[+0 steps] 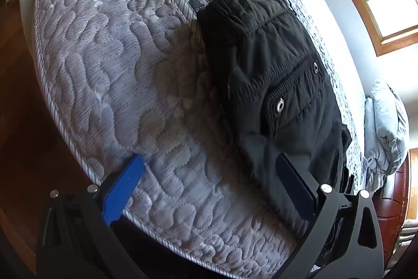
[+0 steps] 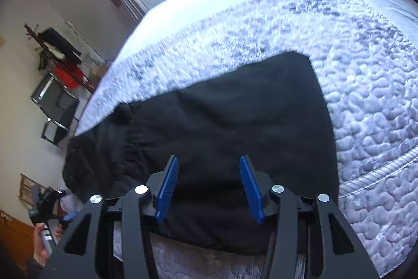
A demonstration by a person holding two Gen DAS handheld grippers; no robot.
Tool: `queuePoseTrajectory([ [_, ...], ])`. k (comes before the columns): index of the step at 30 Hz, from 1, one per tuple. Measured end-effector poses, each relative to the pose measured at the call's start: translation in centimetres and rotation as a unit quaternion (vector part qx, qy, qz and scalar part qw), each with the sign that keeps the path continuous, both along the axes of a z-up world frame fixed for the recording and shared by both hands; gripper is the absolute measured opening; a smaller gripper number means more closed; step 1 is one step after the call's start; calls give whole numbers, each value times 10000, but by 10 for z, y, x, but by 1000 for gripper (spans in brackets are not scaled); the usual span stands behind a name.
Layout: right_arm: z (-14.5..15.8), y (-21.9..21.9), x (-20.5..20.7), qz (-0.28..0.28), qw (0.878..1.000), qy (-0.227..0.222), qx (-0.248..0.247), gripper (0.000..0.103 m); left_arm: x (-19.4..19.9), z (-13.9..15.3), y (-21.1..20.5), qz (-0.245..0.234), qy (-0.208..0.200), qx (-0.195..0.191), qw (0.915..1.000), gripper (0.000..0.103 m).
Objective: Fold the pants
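Hovering over the bed, the left gripper spreads its 2 blue fingers wide, gripping nothing. The black pants lie folded on the quilt just ahead and right of it. The right gripper hangs directly above the pants, fingers apart, empty too.

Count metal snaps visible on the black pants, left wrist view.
2. One snap sits on the upper pocket flap; the other snap lower left on the next flap of the pants. Folds may hide more.
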State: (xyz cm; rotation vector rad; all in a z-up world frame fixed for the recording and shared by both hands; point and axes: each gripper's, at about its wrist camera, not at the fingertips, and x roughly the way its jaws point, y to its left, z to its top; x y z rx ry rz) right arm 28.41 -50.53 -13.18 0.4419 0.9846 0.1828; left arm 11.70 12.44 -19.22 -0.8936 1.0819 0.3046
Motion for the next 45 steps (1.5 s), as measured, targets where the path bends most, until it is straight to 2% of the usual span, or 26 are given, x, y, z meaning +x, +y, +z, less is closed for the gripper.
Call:
queuePoseTrajectory([
  [4,-16,-1,4,-82,9998,162,6,50,7,0,2,2,-17,-14,10000,100],
  [7,-18,0,5,-41,9998,163,-68,50,12,5,2,-60,-241,-124,9996,100],
  [9,-19,0,5,-21,9998,157,-119,50,15,5,4,-68,-516,-469,9975,100],
  [13,-19,3,5,-6,9997,168,-158,50,20,-4,14,190,-699,-1071,9916,100],
  [24,-20,9,8,38,9994,206,-292,54,32,-29,23,745,-1277,-1792,9726,99],
  [27,-21,10,9,43,9992,202,-328,55,47,-32,19,763,-1256,-1830,9721,99],
  [28,-21,10,8,42,9992,202,-328,55,51,-31,18,751,-1274,-1830,9719,91],
  [29,-21,10,8,41,9993,203,-324,55,56,-31,15,720,-1261,-1847,9720,75],
  [30,-21,10,8,42,9993,201,-326,55,60,-33,14,777,-1102,-1815,9741,72],
  [33,-21,10,8,65,9992,196,-340,55,63,-37,12,1047,-987,-1869,9718,68],
  [34,-21,10,8,74,9992,199,-337,55,63,-38,11,1088,-954,-1864,9718,62],
  [35,-21,10,9,79,9992,198,-337,55,62,-38,11,1110,-955,-1883,9711,52],
  [38,-22,10,9,76,9993,195,-318,57,59,-37,10,1067,-1195,-2107,9643,29],
  [41,-22,11,9,86,9992,173,-339,58,59,-27,7,971,-1394,-2094,9630,19],
  [45,-21,11,9,86,9993,166,-329,58,64,-10,-2,914,-1629,-1954,9628,17],
])
